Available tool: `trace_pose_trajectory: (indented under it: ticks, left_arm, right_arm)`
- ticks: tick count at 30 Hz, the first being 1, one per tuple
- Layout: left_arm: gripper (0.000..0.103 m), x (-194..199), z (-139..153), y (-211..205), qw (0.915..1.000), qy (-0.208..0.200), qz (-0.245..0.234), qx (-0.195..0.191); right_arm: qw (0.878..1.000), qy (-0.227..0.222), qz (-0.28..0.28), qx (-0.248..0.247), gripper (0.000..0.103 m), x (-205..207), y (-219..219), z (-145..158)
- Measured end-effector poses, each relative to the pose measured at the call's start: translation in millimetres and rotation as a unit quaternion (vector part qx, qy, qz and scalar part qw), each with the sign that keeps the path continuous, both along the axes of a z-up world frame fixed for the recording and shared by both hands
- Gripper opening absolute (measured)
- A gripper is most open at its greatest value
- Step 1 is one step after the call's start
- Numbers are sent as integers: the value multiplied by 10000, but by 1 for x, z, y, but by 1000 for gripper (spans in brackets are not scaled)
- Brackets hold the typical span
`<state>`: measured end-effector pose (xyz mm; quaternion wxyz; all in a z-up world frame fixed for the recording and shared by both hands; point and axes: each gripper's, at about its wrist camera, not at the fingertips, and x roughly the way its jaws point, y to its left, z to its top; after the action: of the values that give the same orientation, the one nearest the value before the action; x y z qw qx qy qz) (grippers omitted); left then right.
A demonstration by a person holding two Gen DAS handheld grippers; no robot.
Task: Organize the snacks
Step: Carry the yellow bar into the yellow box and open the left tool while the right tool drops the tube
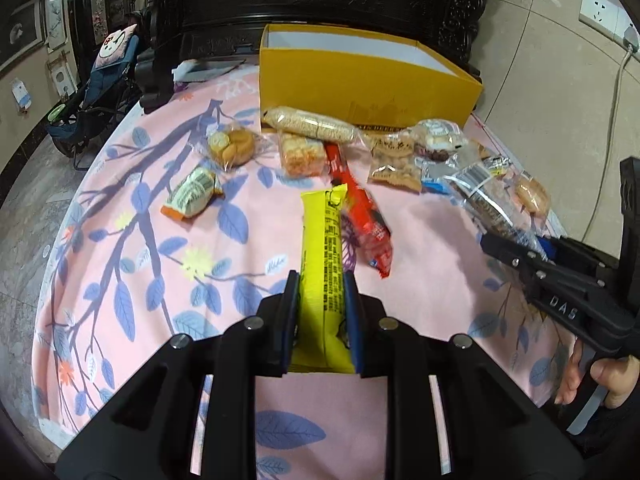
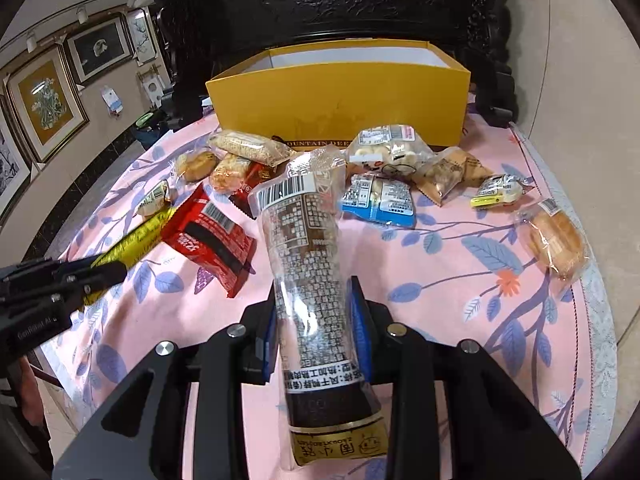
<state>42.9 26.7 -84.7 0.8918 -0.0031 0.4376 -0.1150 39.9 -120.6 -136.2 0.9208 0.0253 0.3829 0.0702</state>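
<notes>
Jaws clamped on both sides: your left gripper (image 1: 320, 280) pinches a long yellow snack bar (image 1: 322, 256) near its lower end, while your right gripper (image 2: 316, 292) squeezes a clear-wrapped dark snack pack (image 2: 308, 264) around its middle, both lifted clear of the pink floral tabletop (image 1: 224, 248). The open yellow box (image 1: 360, 76) waits at the far edge, behind the scattered packets. Carry each pack over the near wall before lowering, since both hang long past the jaws and could catch the rim. Keep the two hands apart, and release only once the packs lie inside.
</notes>
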Motion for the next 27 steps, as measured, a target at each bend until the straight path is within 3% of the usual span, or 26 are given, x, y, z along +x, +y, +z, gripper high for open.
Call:
trace_pose_trajectory:
  ticks: [15,20,27]
  left_arm:
    - [21,48,33,-25,9991,-314,-282,-60]
    - [21,96,61,-35,9979,-560,-288,-118]
    - [21,189,82,-52,9984,-526,-112,-194]
  right_arm:
    - [9999,-138,-8,16,32,25,-10,19]
    - [9995,-312,17,41,32,63,-13,49]
    - [9993,-272,-167,194,32,161,-23,91]
